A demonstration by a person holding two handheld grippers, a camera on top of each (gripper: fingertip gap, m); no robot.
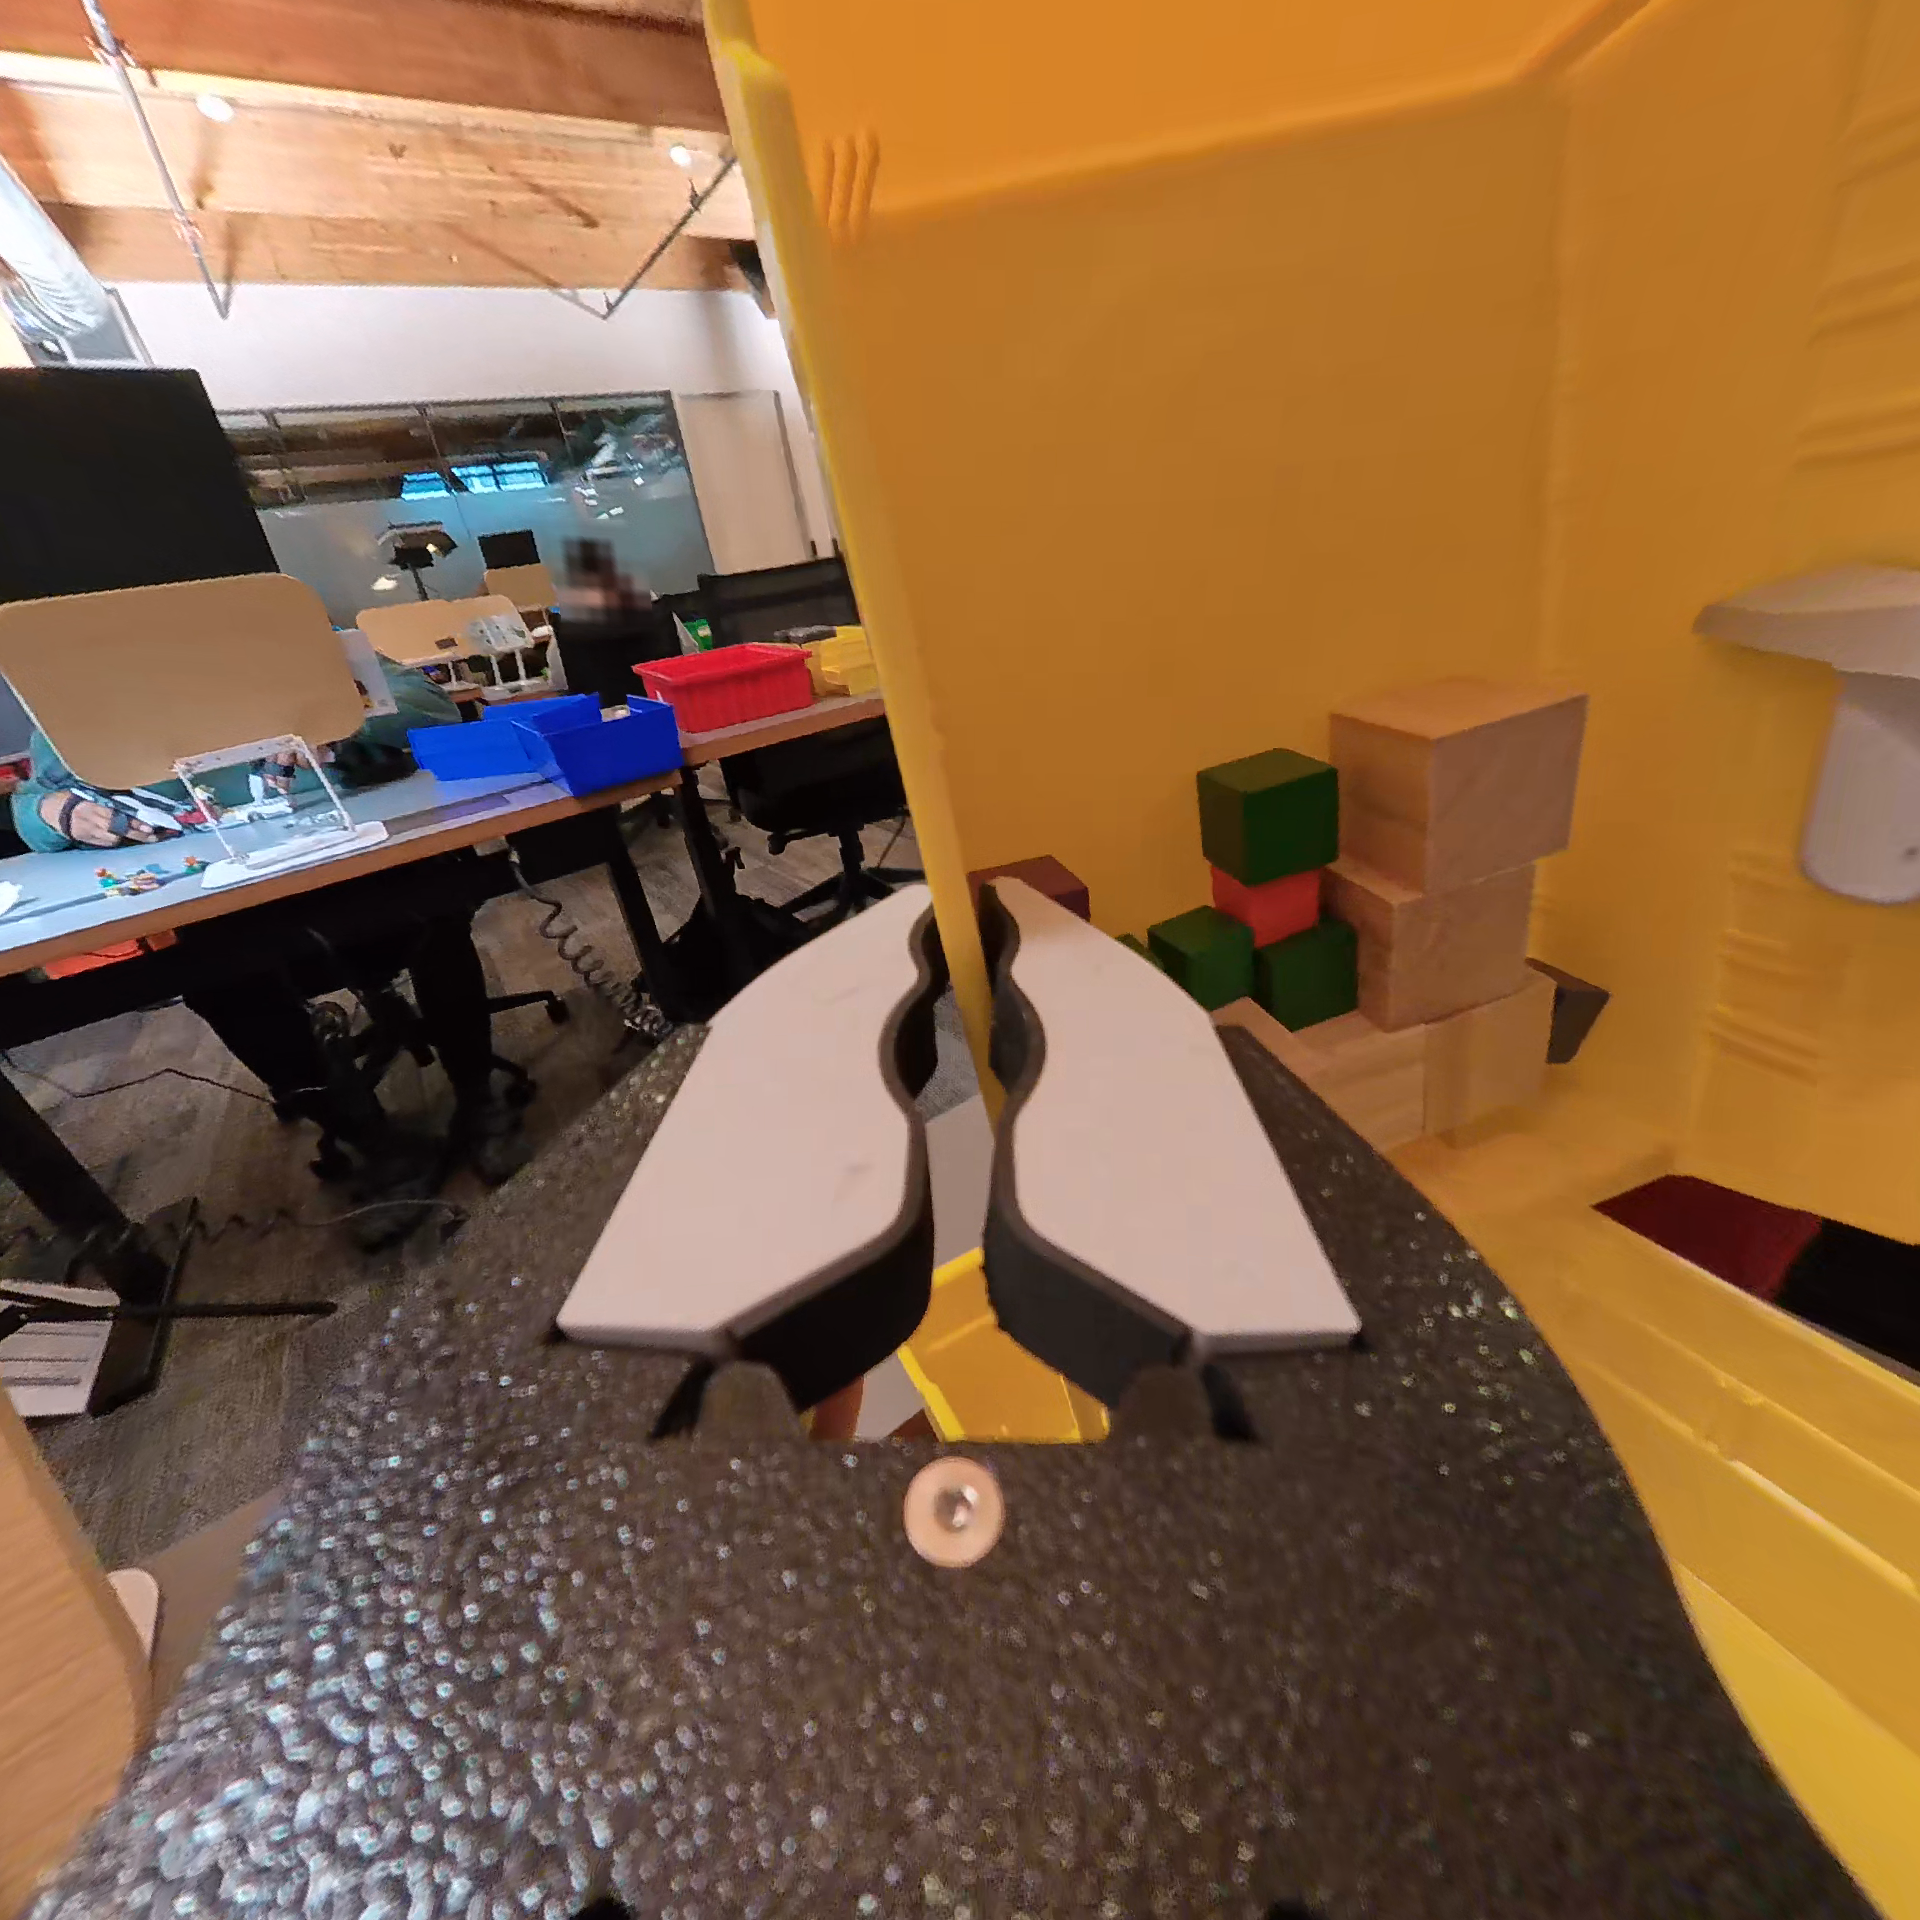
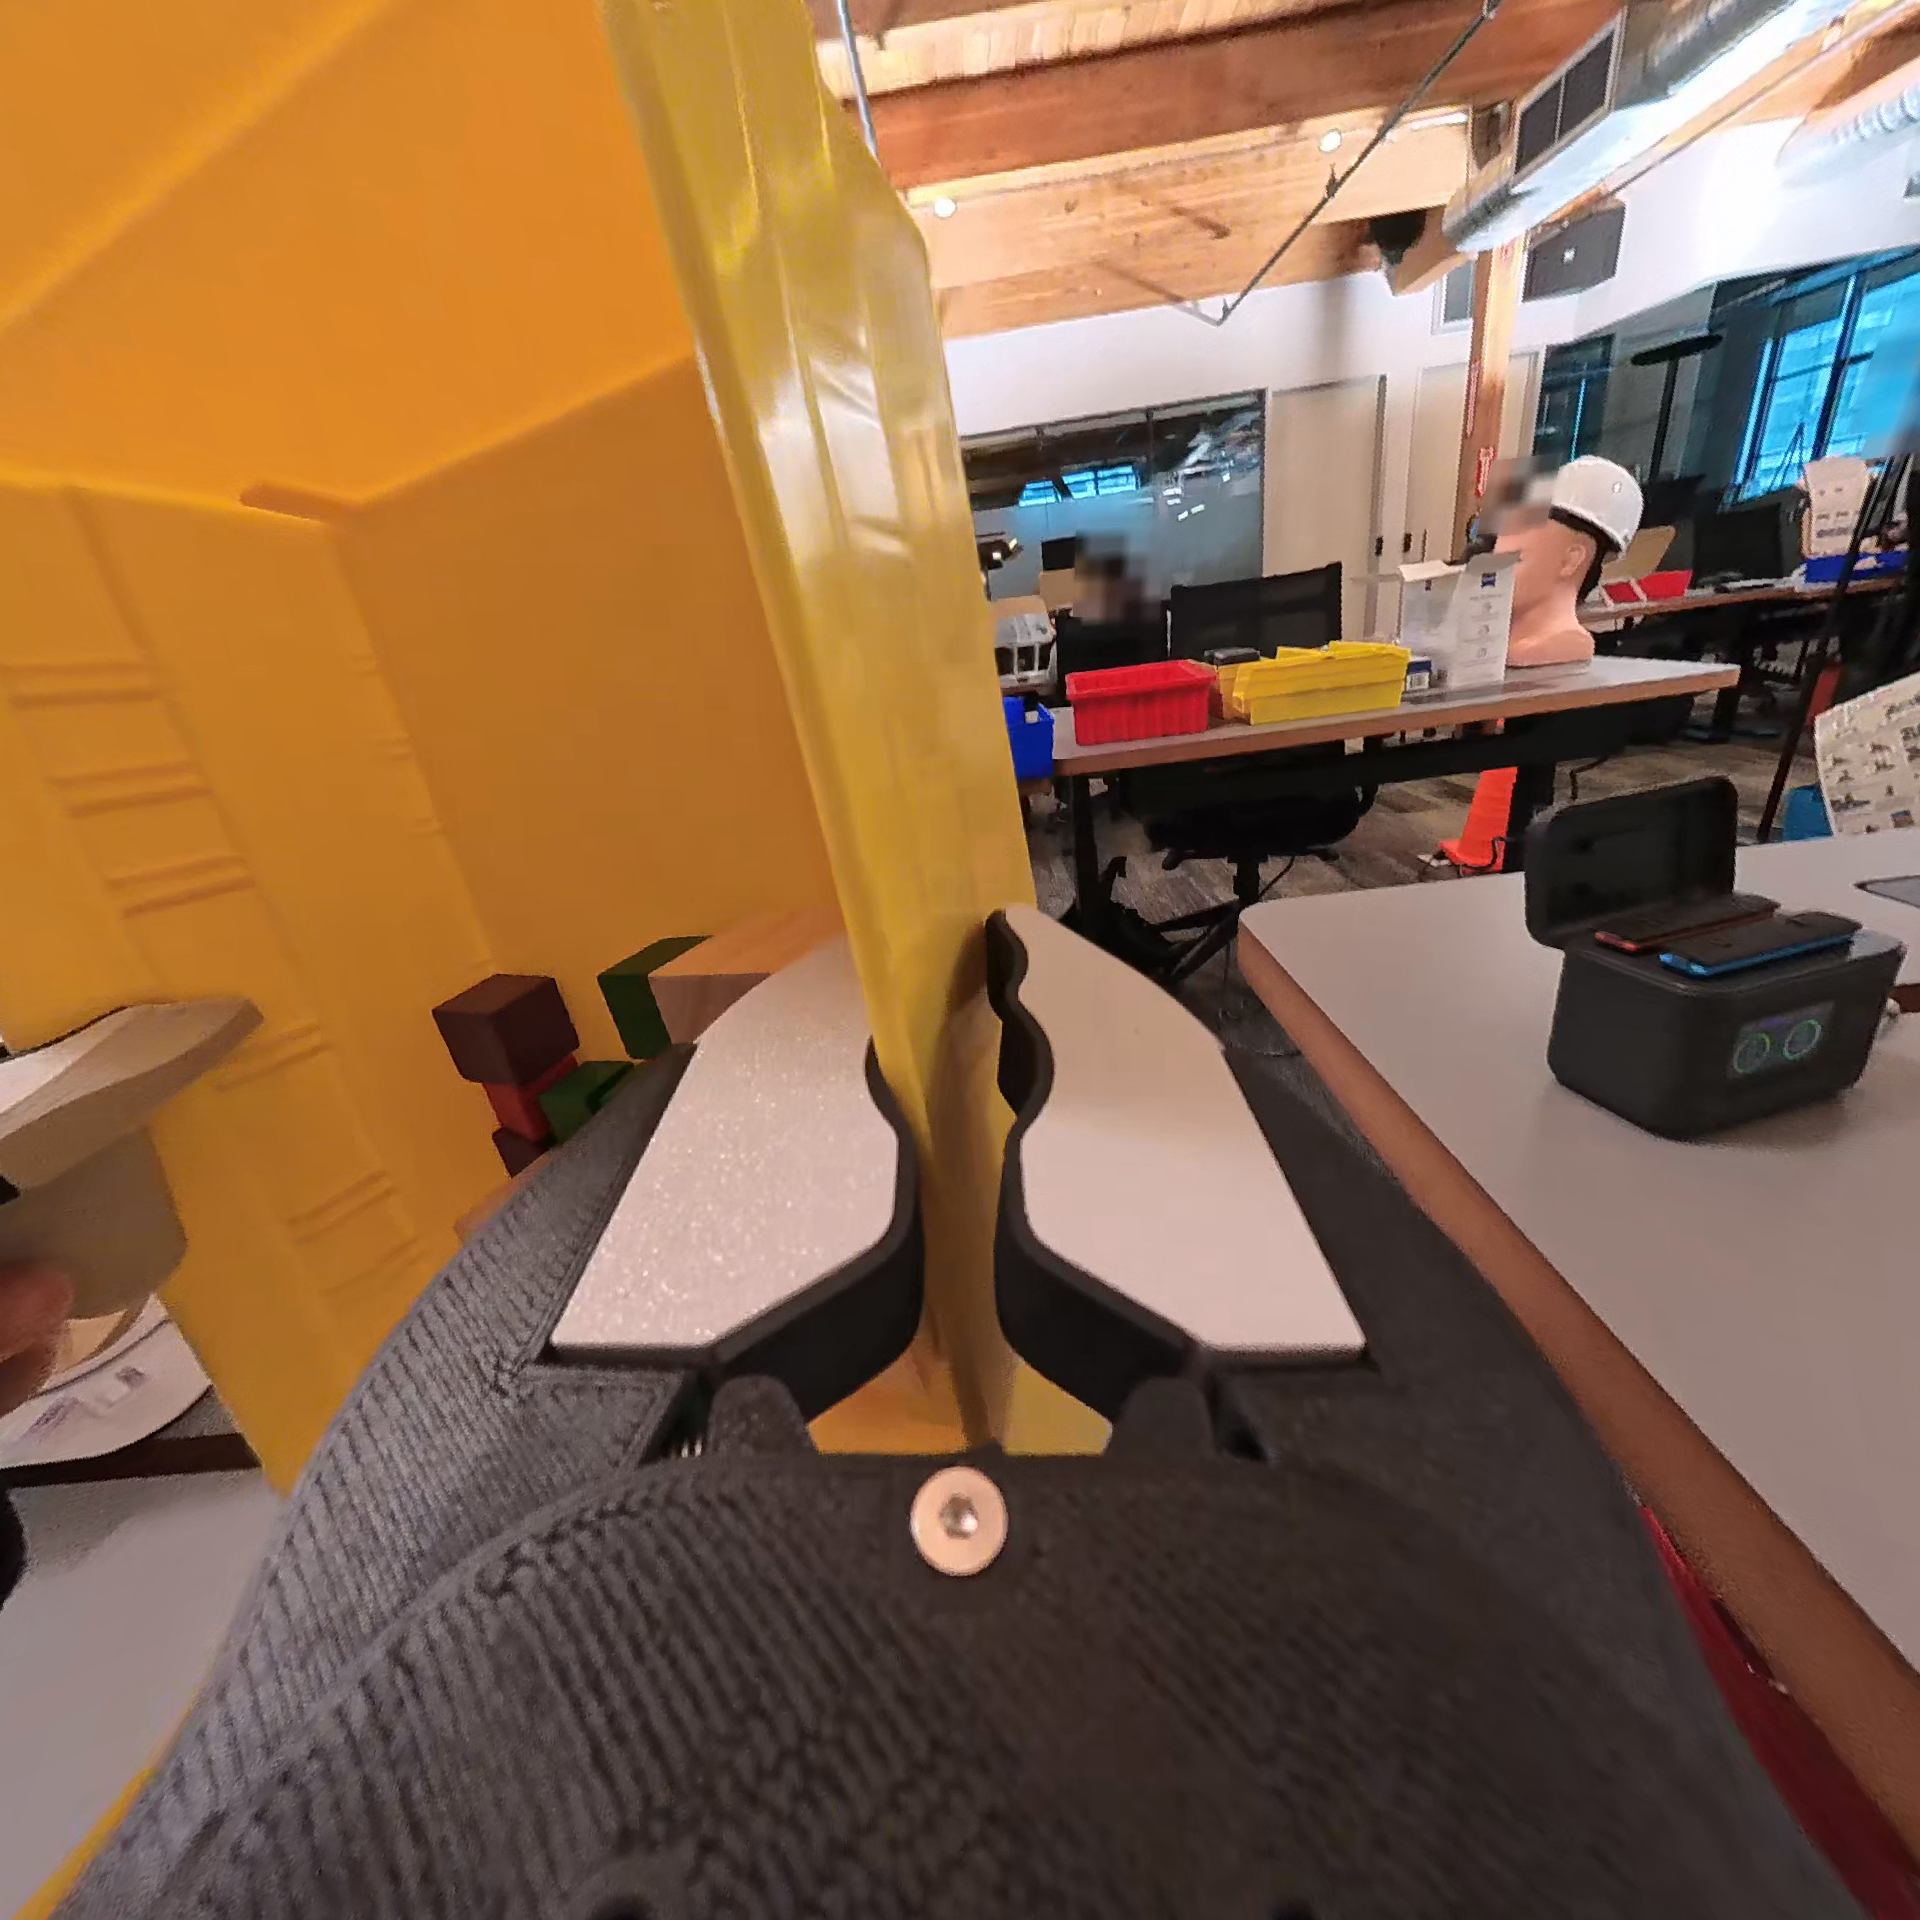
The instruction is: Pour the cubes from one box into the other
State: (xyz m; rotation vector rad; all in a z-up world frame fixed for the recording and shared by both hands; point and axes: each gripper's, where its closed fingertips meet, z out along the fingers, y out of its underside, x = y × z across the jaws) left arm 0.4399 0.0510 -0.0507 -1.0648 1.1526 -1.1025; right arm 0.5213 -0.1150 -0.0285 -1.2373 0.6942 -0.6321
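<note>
A yellow box point(image 1: 1195, 520) is tipped up on end and fills both views point(image 2: 416, 675). My left gripper point(image 1: 961, 914) is shut on its left wall. My right gripper point(image 2: 935, 935) is shut on its right wall. Several cubes are piled at the box's low end: pale wooden cubes point(image 1: 1455, 790), green cubes point(image 1: 1268, 816), a red cube point(image 1: 1268, 904) and a dark brown cube point(image 1: 1039, 878). The right wrist view shows the brown cube point(image 2: 509, 1023) and a green cube point(image 2: 644, 987). Each view shows a white finger of the other gripper point(image 1: 1860, 727) point(image 2: 104, 1091) on the opposite wall.
A grey table with a wooden edge point(image 2: 1558, 1143) carries an open black case point(image 2: 1714, 1029) at the right. A dark red patch point(image 1: 1704, 1236) shows below the yellow box; I cannot tell what it is. Farther desks hold red point(image 1: 727, 686), blue point(image 1: 603, 743) and yellow point(image 2: 1309, 681) bins, with people seated.
</note>
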